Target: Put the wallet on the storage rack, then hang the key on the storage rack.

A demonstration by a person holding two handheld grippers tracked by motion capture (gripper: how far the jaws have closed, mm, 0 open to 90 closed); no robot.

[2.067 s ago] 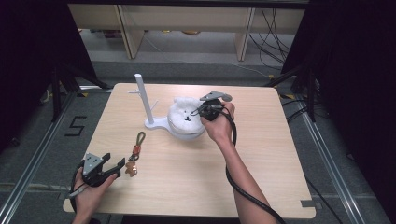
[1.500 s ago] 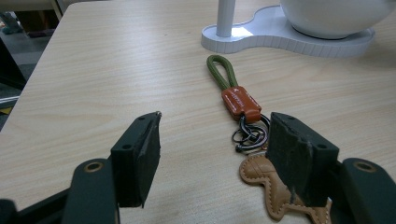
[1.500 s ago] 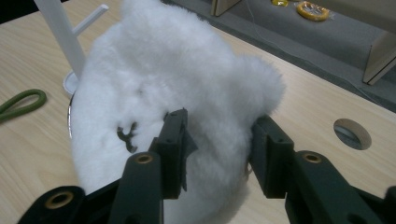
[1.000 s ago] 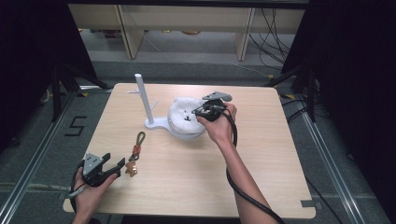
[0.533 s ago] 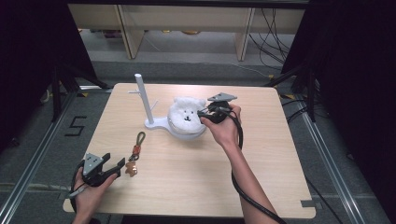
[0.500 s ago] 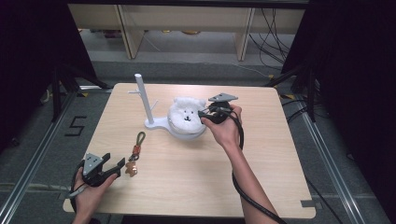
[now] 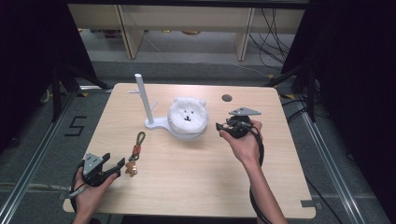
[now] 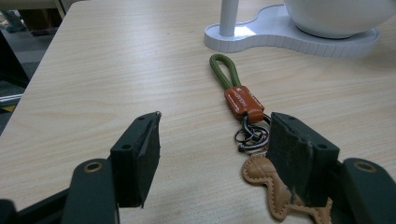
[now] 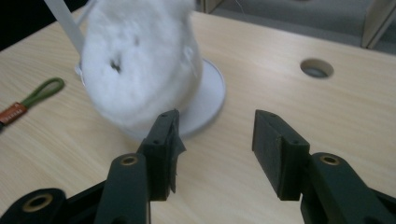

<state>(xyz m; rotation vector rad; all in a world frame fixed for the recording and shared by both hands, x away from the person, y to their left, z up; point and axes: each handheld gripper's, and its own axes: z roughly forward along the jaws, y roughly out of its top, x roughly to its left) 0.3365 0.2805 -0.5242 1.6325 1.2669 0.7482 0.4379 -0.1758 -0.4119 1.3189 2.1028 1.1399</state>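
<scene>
The plush bear [image 7: 187,116] (white, fluffy) sits on the white stand [image 7: 159,124] at the table's far middle. Just right of it, the right gripper [image 7: 223,126] has jaws spread and empty, having just been closing. The left gripper [image 7: 119,165], near left, gapes beside the keychain [image 7: 135,154].

A black "5" on the floor [image 7: 77,126] left of the table [image 7: 196,177].

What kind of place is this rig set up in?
Likely a lab or workshop recording bay: a plain wooden table inside a dark metal frame, loose cables on the floor, and a taped floor number.
</scene>
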